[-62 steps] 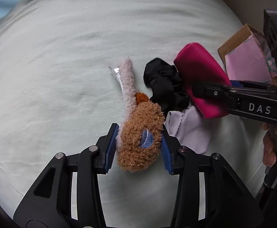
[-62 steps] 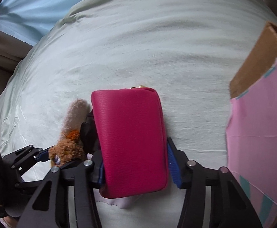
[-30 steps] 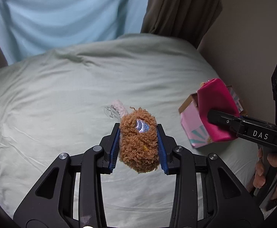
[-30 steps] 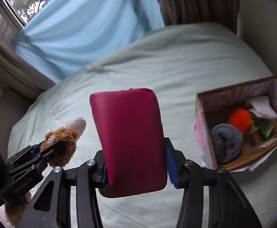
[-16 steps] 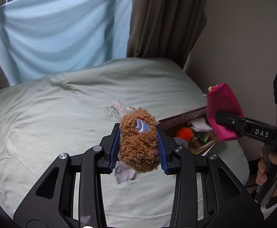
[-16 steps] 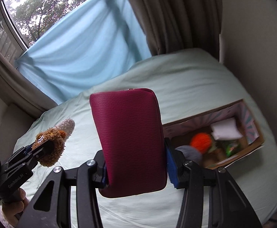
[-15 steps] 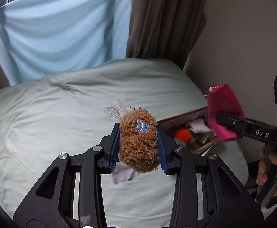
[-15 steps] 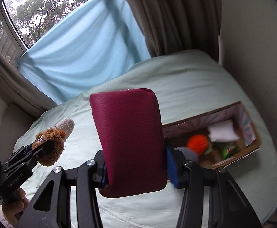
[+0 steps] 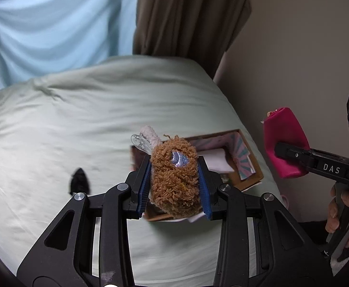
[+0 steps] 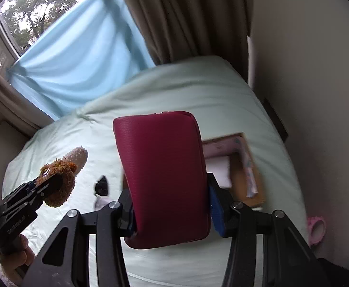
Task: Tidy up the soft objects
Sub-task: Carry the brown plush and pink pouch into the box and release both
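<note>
L tongs (image 9: pixel 174 184): clamped on brown plush toy (image 9: pixel 175 179), blue pads pressing both flanks; toy held in air above bed (image 9: pixel 78 119), directly over near part of cardboard box (image 9: pixel 251 179). Toy's long axis runs away from camera; pale fuzzy end (image 9: pixel 150 135) w/ clear plastic tag points forward, blue embroidered patch faces up. In R view same toy (image 10: pixel 59 181) sits at left, pale end up-right.
R tongs (image 10: pixel 172 203): clamped on magenta pouch (image 10: pixel 162 177), upright, long axis vertical, zip edge on top; held in air above bed, partly covering box (image 10: pixel 246 167).
Writing: "DAS" on R tool body, L view; text on L tool body in R view too blurred to read fully.
Box: on bed nr right edge, pink patterned lining; holds white folded item (image 9: pixel 218 160); other contents blurred.
Bed: black cloth (image 9: pixel 78 181), well left of box. Pink item (image 10: pixel 316 229) beside bed, by wall.
</note>
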A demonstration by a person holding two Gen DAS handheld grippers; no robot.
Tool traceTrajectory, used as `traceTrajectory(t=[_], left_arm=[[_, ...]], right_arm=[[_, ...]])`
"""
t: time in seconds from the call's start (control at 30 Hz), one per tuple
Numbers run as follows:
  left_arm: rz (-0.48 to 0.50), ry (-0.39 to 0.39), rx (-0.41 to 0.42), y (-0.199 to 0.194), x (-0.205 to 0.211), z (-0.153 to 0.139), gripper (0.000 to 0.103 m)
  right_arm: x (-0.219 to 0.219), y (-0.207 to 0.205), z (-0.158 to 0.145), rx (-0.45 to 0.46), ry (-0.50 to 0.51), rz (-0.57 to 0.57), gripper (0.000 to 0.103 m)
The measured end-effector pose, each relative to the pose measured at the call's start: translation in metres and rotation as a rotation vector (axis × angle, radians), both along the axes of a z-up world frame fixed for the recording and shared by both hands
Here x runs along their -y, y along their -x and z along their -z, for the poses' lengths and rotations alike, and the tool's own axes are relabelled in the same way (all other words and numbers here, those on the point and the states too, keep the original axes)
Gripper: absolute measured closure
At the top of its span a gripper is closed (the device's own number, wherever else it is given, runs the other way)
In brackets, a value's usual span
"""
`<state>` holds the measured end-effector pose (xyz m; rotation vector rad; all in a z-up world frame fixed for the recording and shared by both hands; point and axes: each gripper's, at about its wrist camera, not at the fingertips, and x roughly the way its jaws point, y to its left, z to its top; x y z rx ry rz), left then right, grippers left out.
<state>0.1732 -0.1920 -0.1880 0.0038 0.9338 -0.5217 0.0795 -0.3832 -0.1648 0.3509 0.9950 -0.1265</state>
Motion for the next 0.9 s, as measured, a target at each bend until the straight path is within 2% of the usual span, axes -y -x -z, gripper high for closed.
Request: traceTrajectory(t=[0.13,0.3,0.53,0.8,0.87,0.9], left_arm=[[-0.003,-0.014,-0.046,-0.003,0.032,0.021,0.071],[0.005,-0.073,-0.098,-0.024,0.061,0.058,0.071],[0.016,-0.163,-0.202,-0.063,0.087,0.113,0.071],[0.037,-0.239,-0.264,-0.078,0.101,0.146,0.07],[0.035,-0.273,-0.27,-0.079,0.104,0.149,0.064],[0.035,-0.29,-0.276,-0.079,0.105,0.151,0.052]], right_arm=[[0.03,-0.002,0.019,-0.05,-0.008,0.004,0.058],[0.06,-0.015,0.05,-0.104,-0.02,0.002,0.058],[0.074,-0.04,0.098,-0.185,-0.047,-0.017,0.058],[0.079,-0.066,0.141,-0.286,-0.062,-0.033,0.058],[0.079,-0.07,0.147,-0.3,-0.072,-0.029,0.057],[0.078,-0.071,0.15,-0.307,-0.07,-0.028,0.055]])
